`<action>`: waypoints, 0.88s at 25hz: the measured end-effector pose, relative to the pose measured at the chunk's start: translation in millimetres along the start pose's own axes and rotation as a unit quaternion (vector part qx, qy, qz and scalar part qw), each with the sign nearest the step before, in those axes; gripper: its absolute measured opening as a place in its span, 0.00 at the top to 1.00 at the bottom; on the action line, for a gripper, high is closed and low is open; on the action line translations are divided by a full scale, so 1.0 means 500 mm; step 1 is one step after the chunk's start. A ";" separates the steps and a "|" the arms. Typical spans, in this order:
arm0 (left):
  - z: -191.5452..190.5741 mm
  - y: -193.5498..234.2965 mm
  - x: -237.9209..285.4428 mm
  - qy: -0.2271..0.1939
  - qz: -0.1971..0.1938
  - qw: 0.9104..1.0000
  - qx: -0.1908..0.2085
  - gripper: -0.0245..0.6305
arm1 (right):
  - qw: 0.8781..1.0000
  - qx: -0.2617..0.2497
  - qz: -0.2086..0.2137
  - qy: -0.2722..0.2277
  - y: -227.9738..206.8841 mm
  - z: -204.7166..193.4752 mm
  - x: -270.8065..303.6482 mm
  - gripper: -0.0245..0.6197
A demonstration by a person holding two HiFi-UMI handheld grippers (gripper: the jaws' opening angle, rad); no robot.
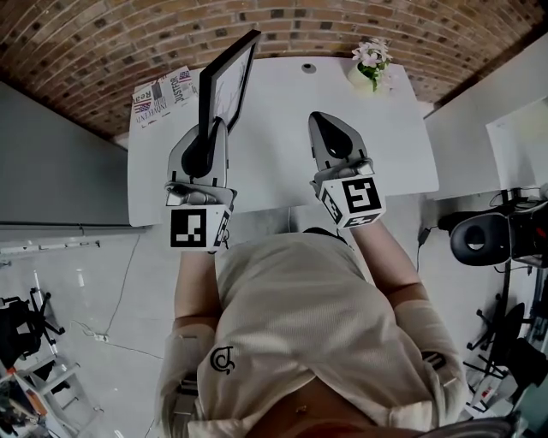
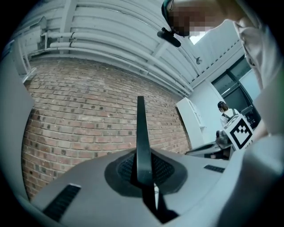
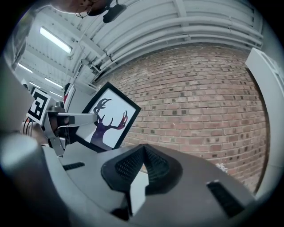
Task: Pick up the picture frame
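The black picture frame (image 1: 227, 81) hangs lifted above the white table (image 1: 282, 162), edge-on from the head view. My left gripper (image 1: 211, 128) is shut on its lower edge. In the left gripper view the frame (image 2: 142, 137) stands as a thin dark blade clamped between the pads. In the right gripper view the frame (image 3: 106, 122) shows its front, a dark deer print on white, with the left gripper (image 3: 86, 119) holding it. My right gripper (image 1: 330, 124) is shut with nothing in it, to the right of the frame and apart from it; its pads (image 3: 144, 166) meet.
A folded newspaper (image 1: 163, 94) lies at the table's back left. A small vase of flowers (image 1: 370, 64) stands at the back right. A brick wall (image 1: 274, 26) lies behind the table. A person's torso fills the lower head view.
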State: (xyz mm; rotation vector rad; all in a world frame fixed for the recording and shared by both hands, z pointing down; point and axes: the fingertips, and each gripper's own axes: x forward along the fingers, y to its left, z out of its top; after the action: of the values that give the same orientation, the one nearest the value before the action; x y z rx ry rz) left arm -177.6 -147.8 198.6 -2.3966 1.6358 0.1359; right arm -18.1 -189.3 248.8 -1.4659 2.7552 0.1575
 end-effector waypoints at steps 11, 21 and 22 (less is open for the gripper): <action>-0.023 0.017 -0.021 0.014 0.011 1.000 -0.006 0.92 | 1.000 0.002 0.005 0.002 0.021 -0.006 0.003 0.95; -0.039 0.028 -0.039 0.027 0.028 0.999 -0.007 0.92 | 1.000 -0.003 0.011 -0.001 0.044 -0.010 -0.001 0.95; -0.042 0.025 -0.042 0.029 0.029 0.999 -0.008 0.92 | 1.000 -0.006 0.011 0.000 0.046 -0.011 -0.004 0.95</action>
State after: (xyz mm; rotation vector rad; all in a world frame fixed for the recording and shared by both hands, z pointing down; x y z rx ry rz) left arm -198.4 -138.2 221.5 -2.3868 1.7371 0.0886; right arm -35.6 -175.5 256.2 -1.4382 2.7766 0.1760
